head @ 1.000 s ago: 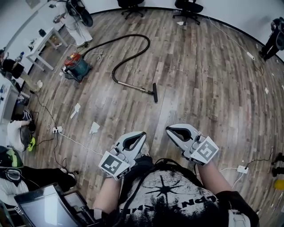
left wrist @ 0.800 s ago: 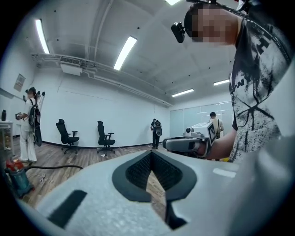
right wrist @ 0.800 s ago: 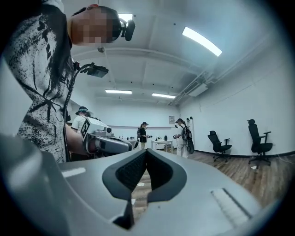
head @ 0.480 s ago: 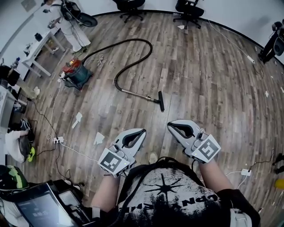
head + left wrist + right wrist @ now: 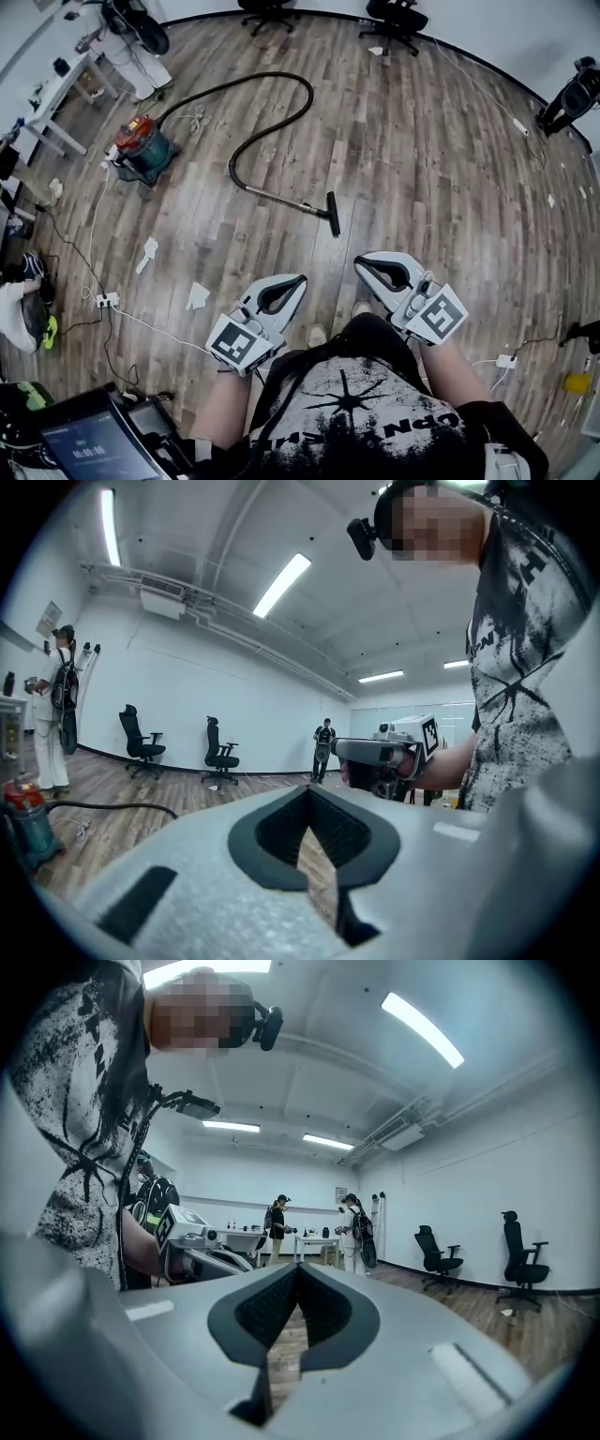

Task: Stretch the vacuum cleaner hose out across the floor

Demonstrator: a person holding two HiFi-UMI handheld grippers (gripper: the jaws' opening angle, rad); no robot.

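The vacuum cleaner (image 5: 141,148), red on top with a teal drum, stands on the wood floor at far left. Its black hose (image 5: 281,80) arcs away from it and curls back to a metal wand (image 5: 277,195) that ends in a black floor nozzle (image 5: 332,214). My left gripper (image 5: 300,280) and right gripper (image 5: 360,266) are held side by side in front of my body, short of the nozzle, both shut and empty. The left gripper view shows the vacuum cleaner (image 5: 23,822), the hose (image 5: 112,807) and the right gripper (image 5: 380,753).
Office chairs (image 5: 394,14) stand at the far wall and white tables (image 5: 61,89) at the left. A power strip (image 5: 106,300) with cables and paper scraps (image 5: 197,296) lie on the floor at left. Another power strip (image 5: 504,361) lies at right. People stand in the room (image 5: 354,1232).
The head view has shifted slightly and the nozzle appears a little nearer to the grippers. Both grippers keep the same pose, shut and empty.
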